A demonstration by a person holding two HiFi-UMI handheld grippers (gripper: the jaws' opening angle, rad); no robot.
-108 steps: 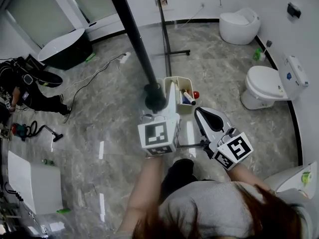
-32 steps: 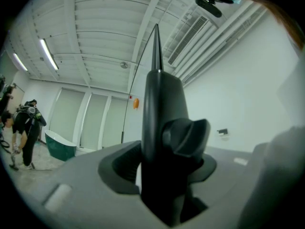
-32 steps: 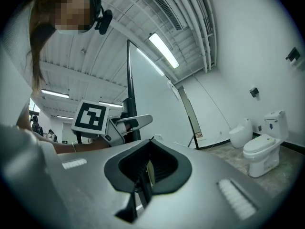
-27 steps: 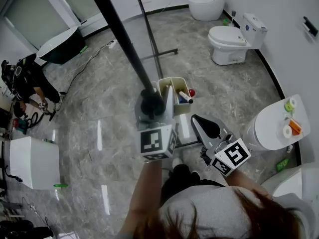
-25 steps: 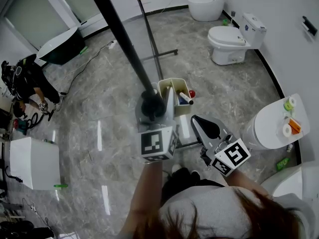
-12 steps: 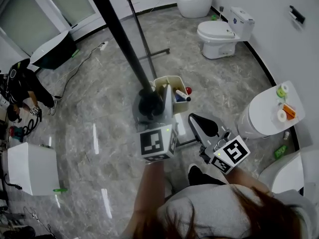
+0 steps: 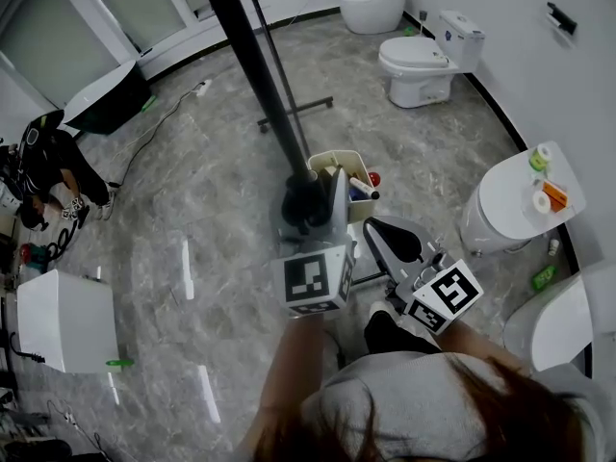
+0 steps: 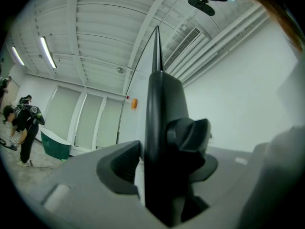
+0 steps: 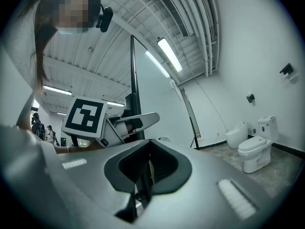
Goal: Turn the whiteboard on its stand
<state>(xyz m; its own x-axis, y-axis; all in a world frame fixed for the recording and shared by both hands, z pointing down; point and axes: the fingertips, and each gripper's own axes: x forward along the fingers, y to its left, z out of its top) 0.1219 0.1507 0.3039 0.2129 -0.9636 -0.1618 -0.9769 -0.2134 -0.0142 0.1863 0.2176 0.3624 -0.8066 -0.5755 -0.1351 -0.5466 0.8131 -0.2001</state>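
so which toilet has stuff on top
The toilet at mid right, carrying small green and orange items; the two farther toilets are bare.

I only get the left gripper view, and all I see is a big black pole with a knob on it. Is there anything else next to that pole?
Observer: Yes. The head view shows a beige tray right beside the pole, with markers lying in it.
Operator: Ooh! And where's my other one?
Observer: The right hand-held gripper is off to the right of the pole and isn't touching it.
Operator: What else is in the room?
Observer: A white toilet stands by the wall, farther away than the tray.
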